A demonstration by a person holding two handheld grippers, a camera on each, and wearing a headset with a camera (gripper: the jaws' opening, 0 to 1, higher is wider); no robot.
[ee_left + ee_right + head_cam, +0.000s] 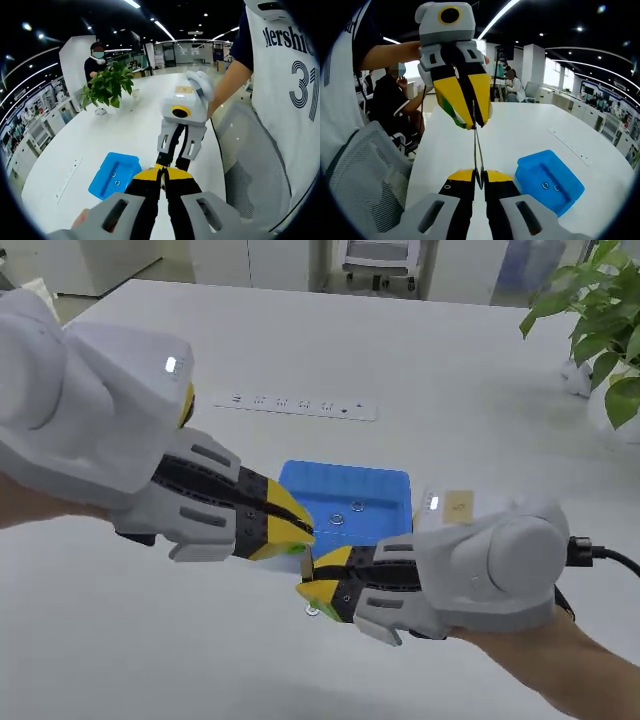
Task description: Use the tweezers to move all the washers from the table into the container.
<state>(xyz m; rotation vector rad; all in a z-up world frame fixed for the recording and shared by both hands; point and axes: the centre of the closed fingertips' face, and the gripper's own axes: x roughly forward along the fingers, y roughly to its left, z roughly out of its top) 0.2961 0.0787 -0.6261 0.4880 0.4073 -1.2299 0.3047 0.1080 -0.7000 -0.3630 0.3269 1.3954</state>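
My two grippers meet tip to tip at the near edge of the blue container (385,485), (107,177), (535,172). Thin metal tweezers (476,145) run between them. The left gripper (303,538), (472,120) is shut on their far end. The right gripper (308,582), (479,181) is shut on the near end. Two washers (345,513), (550,186) lie inside the container. One washer (313,611) lies on the white table just below the right gripper's tips. In the left gripper view the left gripper (162,176) is shut, facing the right gripper (175,159).
A white power strip (295,405) lies beyond the container. A potted plant (600,320), (106,87) stands at the table's far right corner. A mesh chair (365,175) sits off the table's edge, and people are in the room behind.
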